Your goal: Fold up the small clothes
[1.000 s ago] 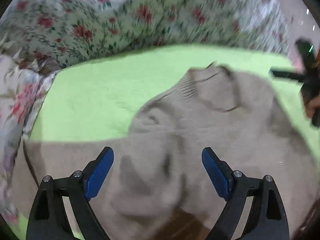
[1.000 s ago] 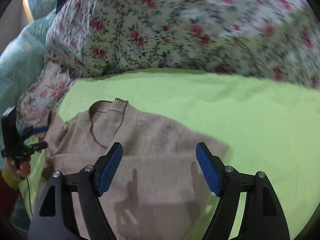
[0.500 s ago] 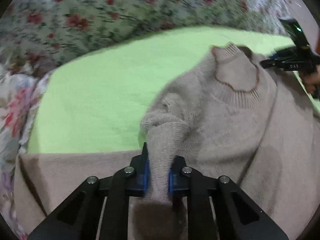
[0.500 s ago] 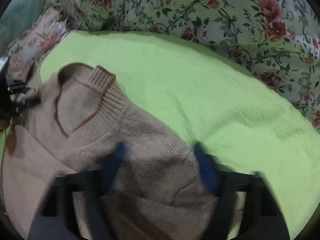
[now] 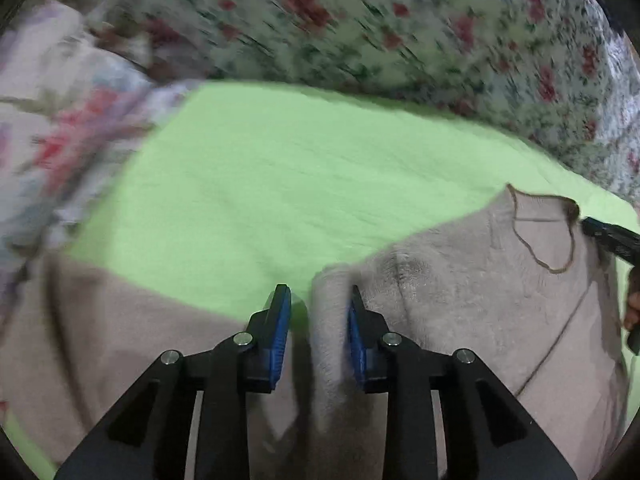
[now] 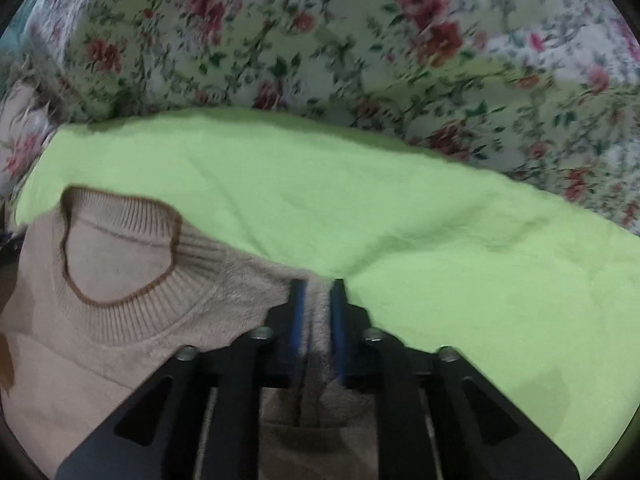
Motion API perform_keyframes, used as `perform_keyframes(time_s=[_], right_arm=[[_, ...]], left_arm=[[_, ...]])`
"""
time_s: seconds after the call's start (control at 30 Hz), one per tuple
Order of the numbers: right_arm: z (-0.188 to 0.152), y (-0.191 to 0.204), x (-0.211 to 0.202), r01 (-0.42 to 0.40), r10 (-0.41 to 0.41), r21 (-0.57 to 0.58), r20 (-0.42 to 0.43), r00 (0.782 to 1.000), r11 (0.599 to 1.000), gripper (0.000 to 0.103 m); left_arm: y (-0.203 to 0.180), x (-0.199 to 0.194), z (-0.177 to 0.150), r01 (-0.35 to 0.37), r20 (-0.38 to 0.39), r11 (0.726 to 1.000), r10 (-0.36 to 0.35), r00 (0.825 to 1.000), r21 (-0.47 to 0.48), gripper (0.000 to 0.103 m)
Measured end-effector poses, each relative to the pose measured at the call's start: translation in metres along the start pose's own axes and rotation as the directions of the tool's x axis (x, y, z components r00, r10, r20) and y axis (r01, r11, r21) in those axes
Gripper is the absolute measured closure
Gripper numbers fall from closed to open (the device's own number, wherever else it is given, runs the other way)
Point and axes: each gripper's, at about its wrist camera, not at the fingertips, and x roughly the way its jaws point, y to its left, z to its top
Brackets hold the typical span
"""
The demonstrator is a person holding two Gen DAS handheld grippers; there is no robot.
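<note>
The left gripper (image 5: 316,316) tilts steeply down, its jaws opening: a ridge of the beige sweater (image 5: 460,300) stands between them against the right pad, with a gap at the left pad. The right gripper (image 6: 318,320) tilts down likewise, jaws easing apart but pads pressing a fold of the sweater's shoulder, right of the collar (image 6: 120,248). The sweater lies on a green blanket (image 6: 360,208) at its near side. Flowered bedding (image 6: 320,40) rises along the far edge. Bare green blanket spreads far and to the right.
</note>
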Motion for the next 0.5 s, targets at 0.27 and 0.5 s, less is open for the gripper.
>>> perform_keyframes(time_s=[0.27, 0.5], right_arm=[[-0.029, 0.001, -0.078, -0.203, 0.196, 0.104, 0.078, 0.978, 0.974, 0.047], [-0.112, 0.048, -0.123, -0.397, 0.398, 0.119, 0.02, 0.917, 0.91, 0.044]], left_arm=[[0.025, -0.082, -0.047, -0.009, 0.075, 0.997, 0.015, 0.997, -0.079, 0.037], [0.068, -0.128, -0.125, -0.053, 0.054, 0.969, 0.068, 0.996, -0.242, 0.032]])
